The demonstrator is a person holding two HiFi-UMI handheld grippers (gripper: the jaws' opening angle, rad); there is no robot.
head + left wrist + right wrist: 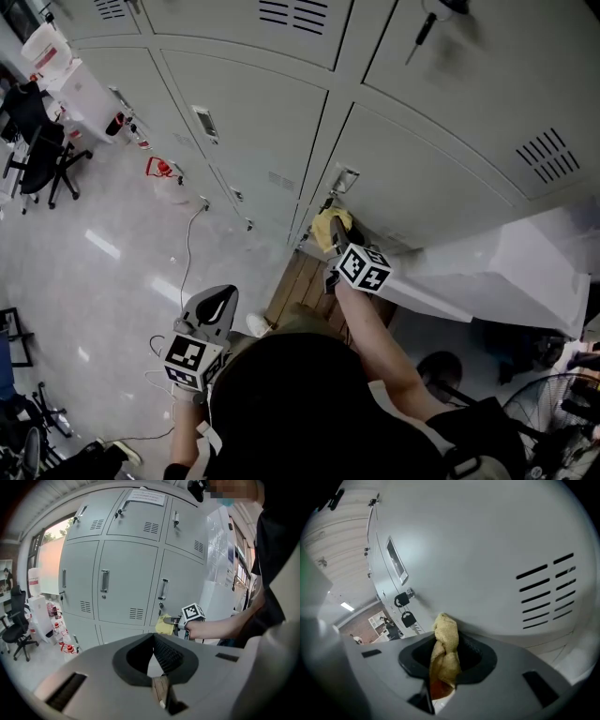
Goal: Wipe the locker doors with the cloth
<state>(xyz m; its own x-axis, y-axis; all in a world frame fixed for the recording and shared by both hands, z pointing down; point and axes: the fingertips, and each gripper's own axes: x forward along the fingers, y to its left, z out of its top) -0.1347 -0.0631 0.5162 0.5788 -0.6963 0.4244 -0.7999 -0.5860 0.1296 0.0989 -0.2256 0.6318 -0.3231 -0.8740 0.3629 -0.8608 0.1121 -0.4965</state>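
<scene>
The right gripper is clamped on a bunched yellow cloth. The cloth stands up between its jaws and protrudes past their tips to press against a grey locker door, just below that door's recessed handle, beside its two dark padlocks and apart from its vent slots. The left gripper, jaws drawn together on nothing, hangs low and well back from the same door, above the pale glossy floor.

Grey left hand-held gripper and right hand-held gripper, black-and-white marker cubes, black top.
</scene>
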